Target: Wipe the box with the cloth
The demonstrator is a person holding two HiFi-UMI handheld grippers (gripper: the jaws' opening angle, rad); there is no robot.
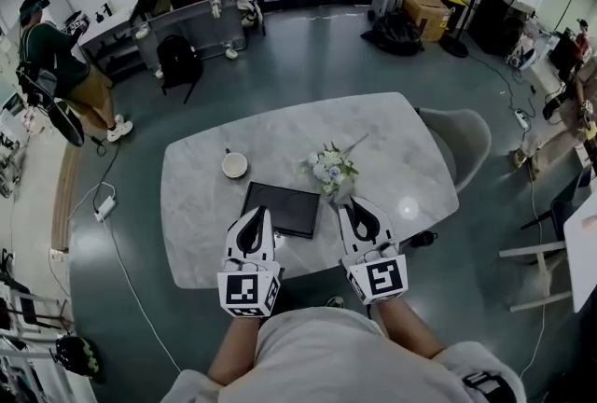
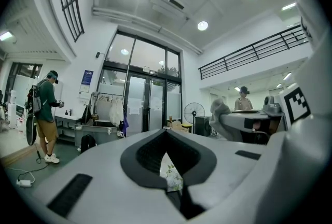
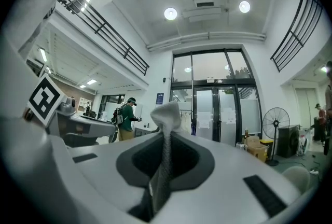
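right hand-held gripper [image 3: 165,145] clamped on soft grey cloth [image 3: 167,111] | left hand-held gripper [image 2: 167,150] closed, empty | flat black box [image 1: 282,209] mid-frame: likely stiff, slidey, brace an edge

box [image 1: 287,205] corner covered, cloth [image 3: 164,155] end hidden (jaws)

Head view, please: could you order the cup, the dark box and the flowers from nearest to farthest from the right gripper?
1. Flowers, just ahead of the right gripper.
2. Dark box, on the table to its left.
3. Cup, farther left, beyond the box's far corner.
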